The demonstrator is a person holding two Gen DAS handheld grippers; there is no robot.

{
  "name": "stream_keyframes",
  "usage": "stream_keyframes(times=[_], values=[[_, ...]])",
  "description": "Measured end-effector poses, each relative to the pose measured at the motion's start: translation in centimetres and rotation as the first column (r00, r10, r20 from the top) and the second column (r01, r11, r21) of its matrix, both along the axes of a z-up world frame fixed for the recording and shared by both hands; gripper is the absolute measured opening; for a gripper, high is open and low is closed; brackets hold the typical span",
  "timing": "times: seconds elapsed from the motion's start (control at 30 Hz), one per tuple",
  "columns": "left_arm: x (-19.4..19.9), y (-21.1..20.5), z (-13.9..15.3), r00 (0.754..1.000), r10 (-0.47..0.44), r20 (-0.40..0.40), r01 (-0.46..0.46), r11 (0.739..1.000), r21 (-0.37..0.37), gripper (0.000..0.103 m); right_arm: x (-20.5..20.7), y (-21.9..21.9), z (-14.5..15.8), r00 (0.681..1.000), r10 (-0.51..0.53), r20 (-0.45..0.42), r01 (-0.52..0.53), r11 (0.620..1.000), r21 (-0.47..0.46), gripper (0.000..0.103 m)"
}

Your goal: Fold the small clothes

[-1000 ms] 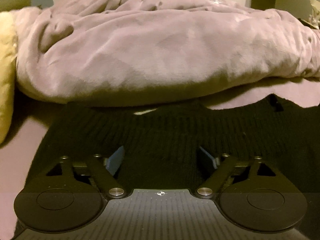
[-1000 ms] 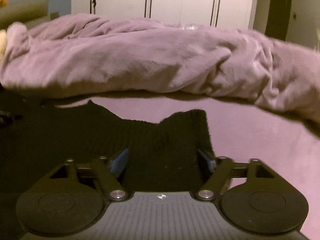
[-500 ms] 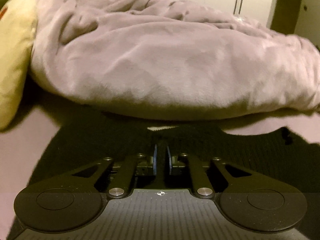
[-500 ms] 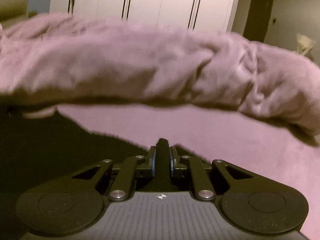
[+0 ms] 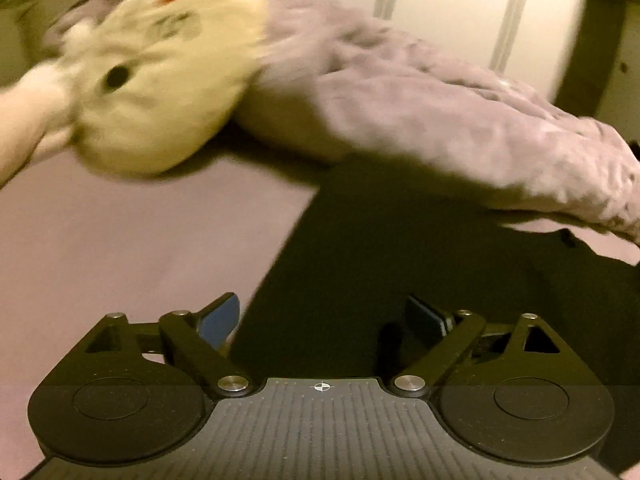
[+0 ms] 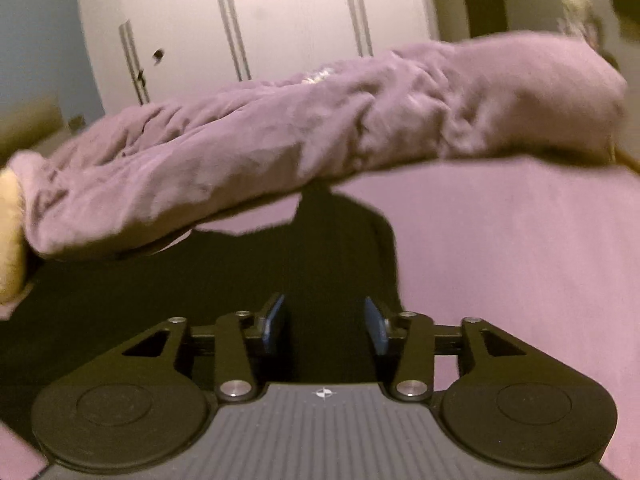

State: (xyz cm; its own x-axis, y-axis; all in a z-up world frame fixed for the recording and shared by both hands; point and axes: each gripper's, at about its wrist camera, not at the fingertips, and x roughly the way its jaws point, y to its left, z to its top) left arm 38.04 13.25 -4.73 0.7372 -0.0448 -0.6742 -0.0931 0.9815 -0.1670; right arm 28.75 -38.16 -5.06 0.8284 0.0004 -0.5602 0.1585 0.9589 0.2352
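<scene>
Two grippers hang over a flat black knitted garment [image 5: 420, 272] on the mauve bed sheet [image 5: 132, 240]. Left gripper [image 5: 324, 320] and right gripper [image 6: 325, 322] are both opening, pads clear of the cloth. Behind lie a rumpled mauve blanket [image 6: 304, 136] and a cream plush toy [image 5: 160, 80].

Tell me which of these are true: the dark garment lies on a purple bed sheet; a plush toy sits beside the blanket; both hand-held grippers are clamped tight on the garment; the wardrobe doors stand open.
1. The black garment lies on the purple sheet. True.
2. A cream plush toy sits beside the purple blanket. True.
3. Both are clamped on it. False: the left hand-held gripper and the right hand-held gripper are opening, pads apart.
4. The wardrobe doors stand open. False: shut.
</scene>
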Motion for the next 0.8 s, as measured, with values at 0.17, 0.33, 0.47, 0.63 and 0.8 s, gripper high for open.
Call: stream_keyframes(times=[0.17,0.33,0.47,0.63,0.8], values=[[-5.2,4.2,-1.1,0.995,0.076,-0.070,-0.089,0.977,-0.193,0.094,-7.9,-0.2,-1.0,0.998,-0.056,-0.037,0.060,0.991,0.123,0.061],[-6.1,5.9,-1.9,0.990,0.065,-0.123,-0.108,0.920,-0.377,0.095,-10.6,-0.7,-2.8,0.994,-0.060,-0.089,0.083,0.954,0.289,0.071],[-5.0,7.0,-2.7,0.986,0.088,-0.141,-0.146,0.862,-0.485,0.096,-9.3,-1.5,-4.8,0.991,-0.088,-0.103,0.124,0.895,0.429,0.072],[-3.5,7.0,-3.4,0.987,0.094,-0.127,-0.152,0.794,-0.589,0.096,-8.1,-1.7,-6.0,0.988,-0.138,-0.074,0.157,0.830,0.535,0.072],[-1.8,5.7,-3.5,0.995,-0.023,-0.100,-0.044,0.784,-0.619,0.085,-7.8,-1.0,-5.8,0.993,-0.101,-0.057,0.116,0.865,0.489,0.068]])
